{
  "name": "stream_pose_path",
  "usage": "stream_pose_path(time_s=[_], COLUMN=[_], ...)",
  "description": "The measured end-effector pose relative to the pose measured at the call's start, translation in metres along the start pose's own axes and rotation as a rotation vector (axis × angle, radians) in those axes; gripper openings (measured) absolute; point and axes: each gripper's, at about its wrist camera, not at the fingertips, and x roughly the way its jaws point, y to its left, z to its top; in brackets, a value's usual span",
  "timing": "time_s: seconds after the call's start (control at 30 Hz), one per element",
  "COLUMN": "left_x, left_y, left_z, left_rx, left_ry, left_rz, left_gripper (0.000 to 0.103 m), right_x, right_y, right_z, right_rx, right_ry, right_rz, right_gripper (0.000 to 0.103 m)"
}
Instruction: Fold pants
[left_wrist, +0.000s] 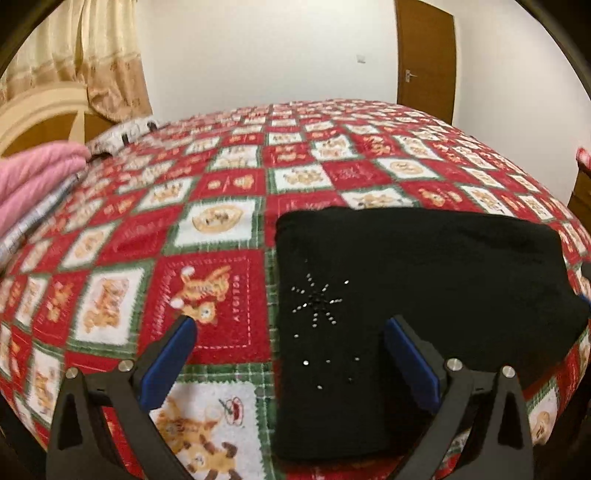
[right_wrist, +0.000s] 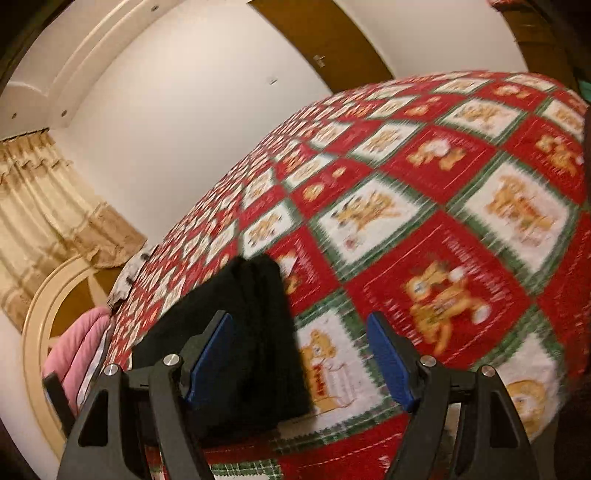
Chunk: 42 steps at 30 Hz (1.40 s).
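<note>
Both claws are off the cloth here! The left claw (left_wrist: 290, 334) hangs spread wide with nothing between its blue pads (left_wrist: 412, 363); the black pants (left_wrist: 424, 280) lie just ahead of it and a touch to its right, a folded block flat on the bed (left_wrist: 207, 155). Little shiny studs (left_wrist: 317, 302) sparkle on the top layer, right in front of that claw. The right claw (right_wrist: 299, 360) gapes wide too, empty, rolled to one side, with the pants (right_wrist: 240, 332) just ahead on its left, behind its left pad. The picture is smeared, so edges are hard to read. Looks like the folding is about done. This fabric seems soft, thick and light: it will sag and slump if lifted by one corner. Best bet, I'd say, is pinching the stacked layers at a folded edge, one claw at each end, clear of the studs.
</note>
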Motion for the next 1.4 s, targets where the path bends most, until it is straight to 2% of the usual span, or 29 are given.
stream_pose_path(time_s=[0.07,0.13,0.17,0.43,0.47,0.57,0.63,0.7,0.73,0.8,0.83,0.9,0.93,1.0,1.03,1.13,1.23,1.37,1.4], left_x=[0.007,0.008,0.007,0.005,0.005,0.005,0.005,0.002,0.001,-0.002,-0.003,-0.004,-0.004,-0.007,-0.009,-0.015,-0.014,-0.003,0.000], left_y=[0.007,0.014,0.013,0.013,0.012,0.011,0.008,0.007,0.007,0.004,0.002,0.001,0.001,0.002,0.003,-0.003,-0.001,0.020,0.024], left_z=[-0.003,-0.006,-0.006,-0.007,-0.007,-0.006,-0.007,-0.007,-0.006,-0.005,-0.005,-0.004,-0.003,-0.003,-0.002,0.001,0.000,-0.004,-0.004], left_rx=[-0.062,-0.128,-0.124,-0.125,-0.131,-0.139,-0.119,-0.120,-0.127,-0.123,-0.119,-0.119,-0.120,-0.126,-0.130,-0.102,-0.094,-0.209,-0.237], left_ry=[0.030,0.033,0.035,0.058,0.064,0.076,0.084,0.084,0.082,0.077,0.077,0.076,0.073,0.062,0.054,0.037,0.031,0.073,0.082], left_rz=[-0.044,-0.081,-0.081,-0.103,-0.107,-0.126,-0.125,-0.143,-0.162,-0.203,-0.204,-0.187,-0.180,-0.173,-0.201,-0.198,-0.207,-0.300,-0.323], left_gripper=[0.103,0.103,0.103,0.103,0.103,0.103,0.100,0.092,0.082,0.059,0.053,0.048,0.043,0.028,0.015,0.015,0.015,0.039,0.040], right_x=[0.013,0.012,0.013,0.023,0.023,0.023,0.022,0.022,0.024,0.023,0.020,0.020,0.019,0.017,0.015,0.012,0.011,0.016,0.017], right_y=[0.001,0.010,0.017,0.067,0.070,0.073,0.074,0.077,0.078,0.084,0.087,0.091,0.093,0.099,0.103,0.110,0.107,0.102,0.101], right_z=[-0.010,-0.022,-0.027,-0.047,-0.048,-0.050,-0.051,-0.051,-0.051,-0.052,-0.054,-0.053,-0.053,-0.054,-0.054,-0.055,-0.052,-0.054,-0.055], right_rx=[0.035,0.038,0.015,-0.197,-0.218,-0.258,-0.279,-0.300,-0.314,-0.351,-0.377,-0.410,-0.420,-0.445,-0.470,-0.512,-0.491,-0.478,-0.479], right_ry=[0.055,0.034,0.037,0.103,0.106,0.103,0.107,0.114,0.114,0.107,0.100,0.090,0.084,0.064,0.052,0.030,0.035,0.046,0.048], right_rz=[0.073,0.089,0.093,-0.088,-0.103,-0.130,-0.117,-0.100,-0.101,-0.111,-0.123,-0.137,-0.140,-0.151,-0.160,-0.170,-0.157,-0.162,-0.164], right_gripper=[0.076,0.085,0.087,0.087,0.085,0.072,0.056,0.047,0.043,0.039,0.037,0.035,0.034,0.033,0.032,0.032,0.032,0.032,0.032])
